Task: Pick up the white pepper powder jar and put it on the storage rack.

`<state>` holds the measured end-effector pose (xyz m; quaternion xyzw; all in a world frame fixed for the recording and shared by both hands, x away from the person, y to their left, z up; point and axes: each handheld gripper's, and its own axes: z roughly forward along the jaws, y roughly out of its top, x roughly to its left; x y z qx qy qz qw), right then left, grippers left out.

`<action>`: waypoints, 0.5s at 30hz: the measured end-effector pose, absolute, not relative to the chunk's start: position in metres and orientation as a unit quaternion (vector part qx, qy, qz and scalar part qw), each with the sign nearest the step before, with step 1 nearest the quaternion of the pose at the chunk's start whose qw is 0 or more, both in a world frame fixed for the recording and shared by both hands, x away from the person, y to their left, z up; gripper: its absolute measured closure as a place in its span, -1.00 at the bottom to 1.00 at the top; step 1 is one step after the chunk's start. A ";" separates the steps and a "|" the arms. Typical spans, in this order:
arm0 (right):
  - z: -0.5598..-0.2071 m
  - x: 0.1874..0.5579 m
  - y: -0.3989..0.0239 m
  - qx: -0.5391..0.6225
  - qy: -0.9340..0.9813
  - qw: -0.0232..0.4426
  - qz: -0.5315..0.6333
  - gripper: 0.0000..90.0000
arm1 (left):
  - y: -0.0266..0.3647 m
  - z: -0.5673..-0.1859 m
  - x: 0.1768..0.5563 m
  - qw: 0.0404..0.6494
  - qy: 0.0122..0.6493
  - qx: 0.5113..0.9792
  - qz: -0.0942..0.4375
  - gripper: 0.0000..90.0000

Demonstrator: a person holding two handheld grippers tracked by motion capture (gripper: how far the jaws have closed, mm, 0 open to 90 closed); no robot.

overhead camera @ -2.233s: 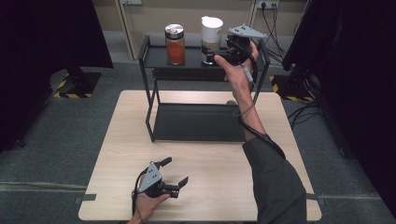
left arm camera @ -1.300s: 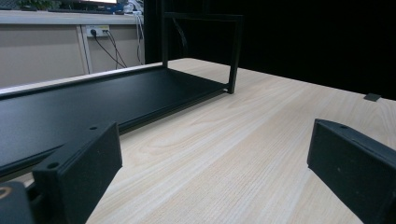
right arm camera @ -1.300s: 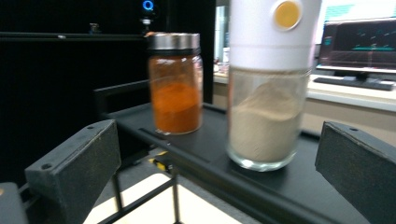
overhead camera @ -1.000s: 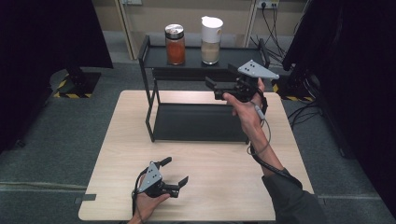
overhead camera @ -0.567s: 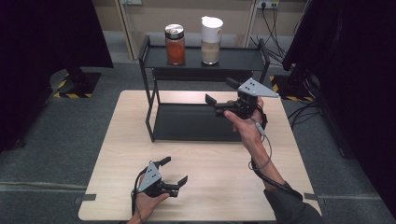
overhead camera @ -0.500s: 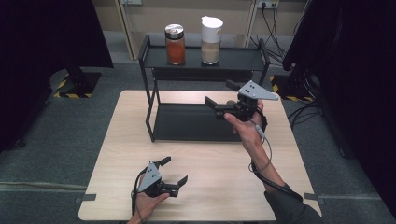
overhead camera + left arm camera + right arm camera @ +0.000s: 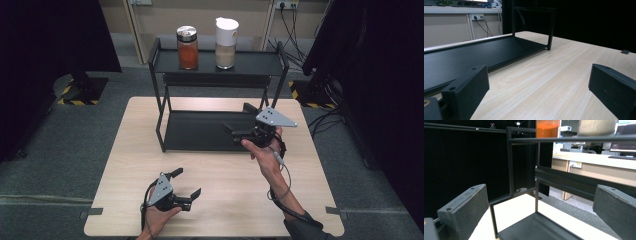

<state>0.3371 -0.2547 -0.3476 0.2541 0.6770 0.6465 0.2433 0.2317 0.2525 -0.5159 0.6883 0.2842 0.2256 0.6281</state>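
Right gripper [image 7: 241, 126]: centre right of the high view, held above the lower tray of the black two-tier metal rack [image 7: 200, 131]; its fingers [image 7: 465, 211] are spread wide and hold nothing.
White-lidded jar of beige powder [image 7: 226, 43]: upright on the rack's top shelf, upper centre of the frame, well apart from the right gripper's fingers and above them.
Steel-lidded glass jar of orange powder [image 7: 187, 47]: just beside the white-lidded jar, to its left on the same shelf.
Left gripper [image 7: 186, 183]: lower centre-left, low over the pale wooden bench [image 7: 125, 165]; fingers [image 7: 467, 90] spread, empty.
Right gripper view: both jars' bases show at the top edge, above the open fingers.
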 end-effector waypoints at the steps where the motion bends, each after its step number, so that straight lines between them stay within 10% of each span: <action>1: -0.350 0.336 -0.255 0.253 0.678 0.244 0.646 -0.99 | 0.252 -0.516 0.232 0.629 0.284 0.688 0.226 -0.95; 15: -0.369 0.309 -0.259 0.234 0.693 0.266 0.628 -0.99 | 0.252 -0.516 0.231 0.629 0.285 0.686 0.228 -0.95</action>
